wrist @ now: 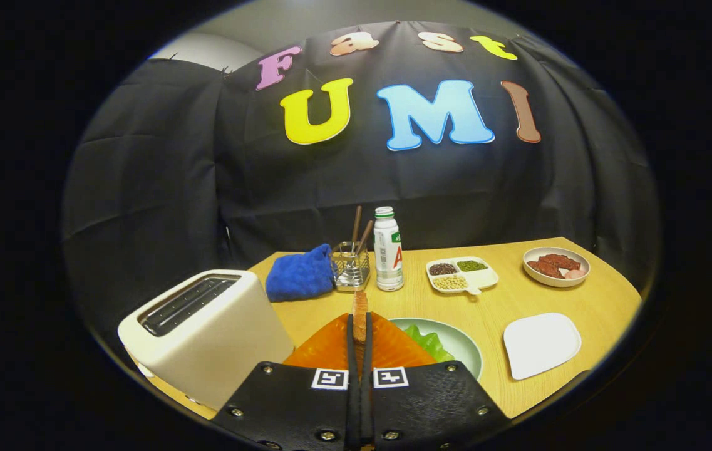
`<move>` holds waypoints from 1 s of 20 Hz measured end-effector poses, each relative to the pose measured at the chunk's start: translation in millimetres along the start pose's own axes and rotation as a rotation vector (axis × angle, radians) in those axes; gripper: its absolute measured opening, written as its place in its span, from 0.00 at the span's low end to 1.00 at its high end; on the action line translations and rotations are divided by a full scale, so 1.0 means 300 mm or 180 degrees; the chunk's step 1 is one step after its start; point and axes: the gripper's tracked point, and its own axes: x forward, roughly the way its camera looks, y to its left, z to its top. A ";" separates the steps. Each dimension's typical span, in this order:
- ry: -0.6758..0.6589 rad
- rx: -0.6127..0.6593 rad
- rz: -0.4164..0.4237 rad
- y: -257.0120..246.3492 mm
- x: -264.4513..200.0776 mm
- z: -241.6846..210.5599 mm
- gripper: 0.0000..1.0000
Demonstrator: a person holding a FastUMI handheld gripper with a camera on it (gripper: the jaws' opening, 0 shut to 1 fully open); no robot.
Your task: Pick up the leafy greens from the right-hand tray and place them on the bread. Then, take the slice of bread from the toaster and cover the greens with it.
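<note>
Gripper (360, 326): your fingers are clamped on a bread slice (360, 310), held edge-on and upright between them
Greens (429, 342): on the pale green plate (462, 341), just beyond your right finger
Toaster (205, 332): to your left on the table (518, 297), slots up
White tray (541, 344): right of the plate

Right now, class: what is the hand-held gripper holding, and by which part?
The hand-held gripper pinches a bread slice edge-on, both fingers pressing its flat faces.
</note>
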 end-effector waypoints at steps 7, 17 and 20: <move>0.0213 -0.0033 -0.0229 -0.154 0.061 -0.072 0.01; 0.0236 -0.0320 -0.0261 -0.207 0.091 -0.113 0.03; 0.0251 -0.0373 -0.0284 -0.228 0.098 -0.130 0.07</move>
